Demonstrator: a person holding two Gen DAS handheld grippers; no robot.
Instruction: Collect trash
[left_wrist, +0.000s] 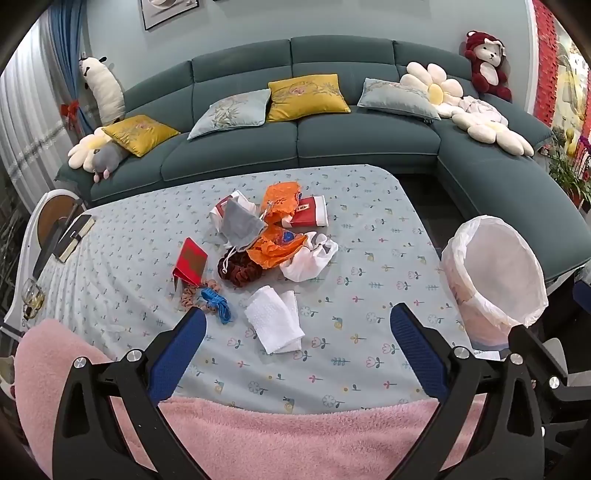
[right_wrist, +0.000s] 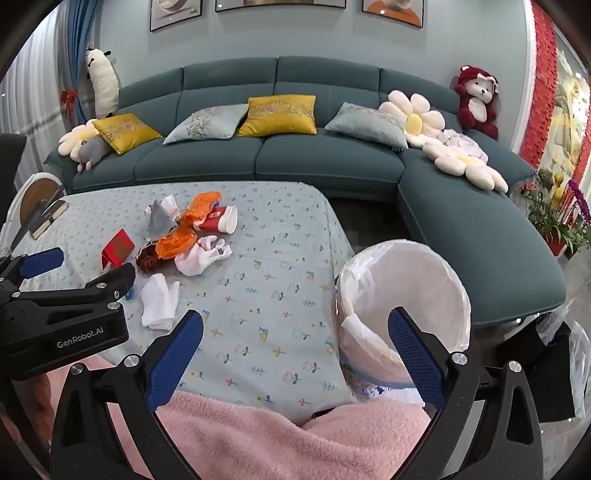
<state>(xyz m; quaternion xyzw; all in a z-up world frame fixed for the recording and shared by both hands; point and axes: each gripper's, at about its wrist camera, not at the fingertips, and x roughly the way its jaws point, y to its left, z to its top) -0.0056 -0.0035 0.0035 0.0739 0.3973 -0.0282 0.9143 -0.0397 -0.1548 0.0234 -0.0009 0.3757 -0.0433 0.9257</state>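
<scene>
The left hand-held gripper has its blue pads spread wide and holds nothing; it hangs above the near edge of the table, which is covered with a pale flowered cloth. The right hand-held gripper is also wide open and empty, with its right finger in front of the trash bin. A pink fluffy blanket lies under both. Just ahead of the left one is a folded white paper towel, and beside it a blue cord and a dark red scrunchie. Further back the trash lies in one loose heap: orange plastic wrappers, a crumpled white bag, a red paper cup on its side, a grey pouch and a red card box. The bin, lined with a white bag, stands at the right side of the table, apart from the heap. A green sofa is behind.
</scene>
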